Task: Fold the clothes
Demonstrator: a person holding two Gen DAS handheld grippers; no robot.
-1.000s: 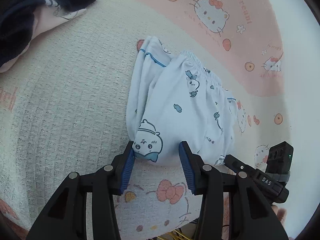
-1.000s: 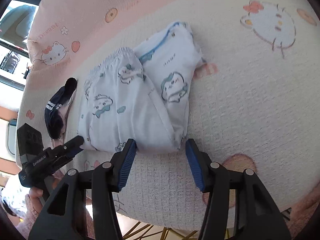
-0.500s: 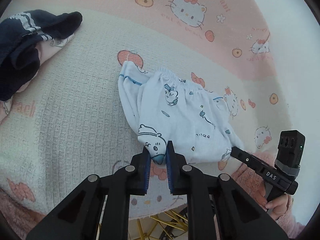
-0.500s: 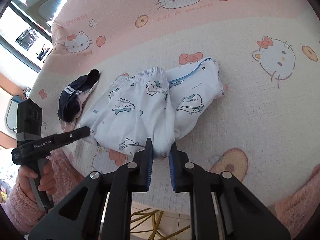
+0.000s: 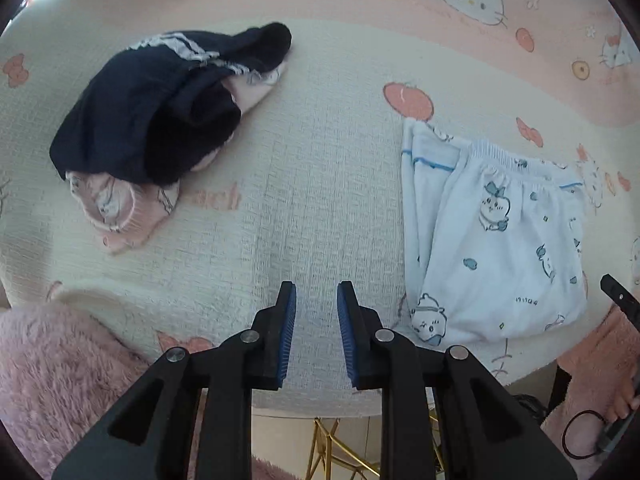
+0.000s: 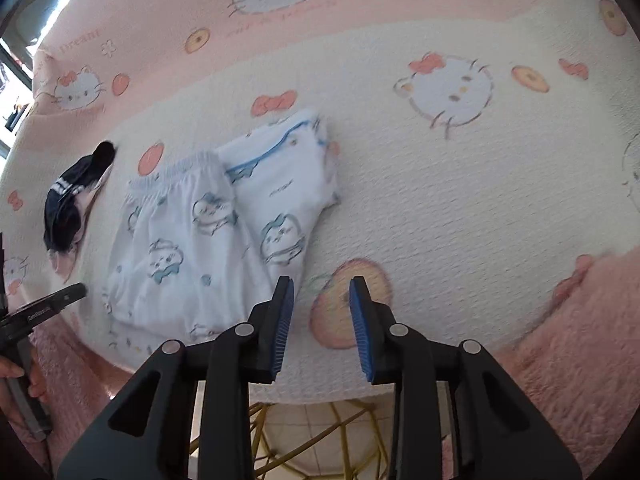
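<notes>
**Folded whites flat, dark heap still bunched**

Lay folded on the cat-print blanket [image 6: 460,208]: white printed pyjamas [image 5: 492,240], near the front edge. Sat crumpled well to their left: dark garment [image 5: 160,108] over a pink one [image 5: 116,208]. Hovered empty, fingers apart: left gripper [image 5: 316,308], right gripper [image 6: 320,300]. Fitted either a pause between garments or a finish. For any further fold: pinch by a hem, spread flat before creasing.
</notes>
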